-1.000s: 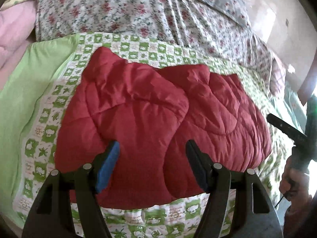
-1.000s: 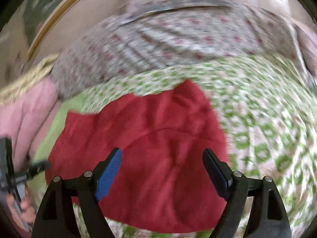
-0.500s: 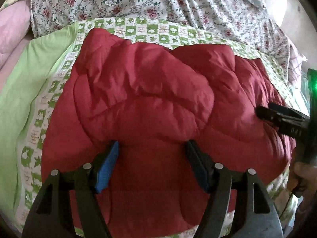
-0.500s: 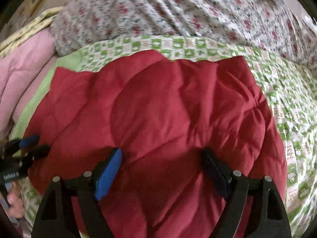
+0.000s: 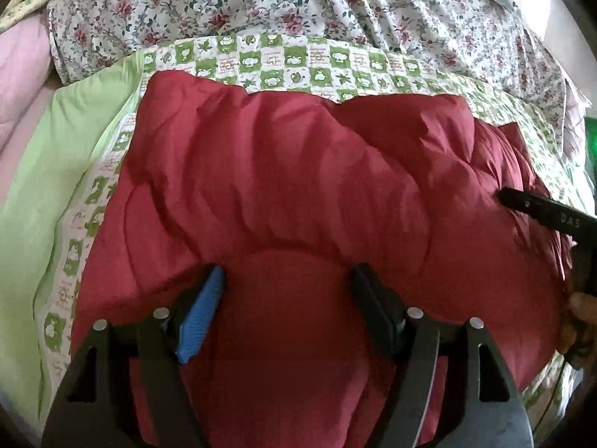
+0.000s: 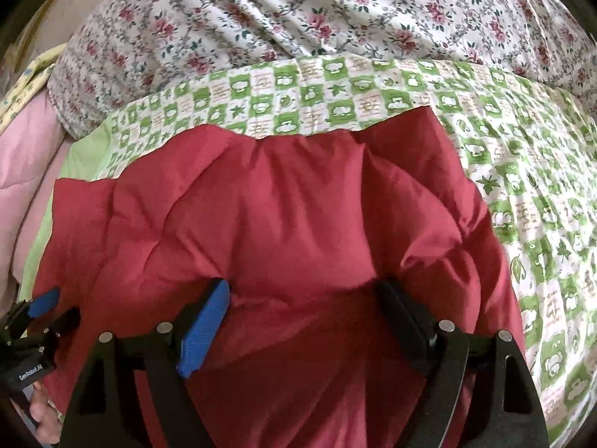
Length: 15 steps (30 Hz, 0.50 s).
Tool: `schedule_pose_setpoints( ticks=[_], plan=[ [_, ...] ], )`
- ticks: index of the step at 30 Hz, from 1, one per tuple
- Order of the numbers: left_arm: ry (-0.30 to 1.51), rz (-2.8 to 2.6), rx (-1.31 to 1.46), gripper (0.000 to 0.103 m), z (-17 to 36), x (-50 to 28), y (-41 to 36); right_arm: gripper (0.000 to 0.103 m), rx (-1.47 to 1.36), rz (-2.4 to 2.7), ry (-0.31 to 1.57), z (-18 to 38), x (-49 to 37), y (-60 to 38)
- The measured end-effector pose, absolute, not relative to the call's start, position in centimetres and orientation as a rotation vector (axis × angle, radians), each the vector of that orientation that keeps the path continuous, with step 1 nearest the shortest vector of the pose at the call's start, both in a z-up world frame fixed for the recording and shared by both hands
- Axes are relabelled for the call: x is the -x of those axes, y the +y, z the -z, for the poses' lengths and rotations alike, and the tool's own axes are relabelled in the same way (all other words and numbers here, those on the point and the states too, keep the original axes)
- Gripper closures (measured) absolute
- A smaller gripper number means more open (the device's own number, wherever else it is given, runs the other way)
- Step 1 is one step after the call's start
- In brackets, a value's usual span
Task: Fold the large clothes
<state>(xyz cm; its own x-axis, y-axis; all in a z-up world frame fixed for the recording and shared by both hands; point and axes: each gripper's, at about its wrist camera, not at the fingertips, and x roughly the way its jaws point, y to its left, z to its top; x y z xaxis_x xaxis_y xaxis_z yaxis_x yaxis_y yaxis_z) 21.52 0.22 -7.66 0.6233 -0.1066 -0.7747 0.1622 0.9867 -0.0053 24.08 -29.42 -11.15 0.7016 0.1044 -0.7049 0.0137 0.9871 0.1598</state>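
A puffy red jacket [image 5: 283, 186] lies on a green checked sheet [image 5: 283, 61], directly under both grippers. The left gripper [image 5: 287, 280] is opening, jacket fabric bulging between its wide-spread jaws. The right gripper [image 6: 302, 291] is also spread wide over the jacket, not pinching it.

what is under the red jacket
The red jacket lies on a green checked sheet, which shows around its edges. What is beneath the jacket's middle is covered and cannot be seen.
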Motion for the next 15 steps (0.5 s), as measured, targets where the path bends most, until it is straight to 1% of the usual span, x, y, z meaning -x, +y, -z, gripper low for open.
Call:
schedule_pose_setpoints(
  ticks=[15],
  plan=[
    [0.904, 0.162, -0.024, 0.030, 8.4, -24.7, 0.3, 0.019, -0.233, -0.024, 0.770, 11.6, -25.1, -31.2]
  ],
)
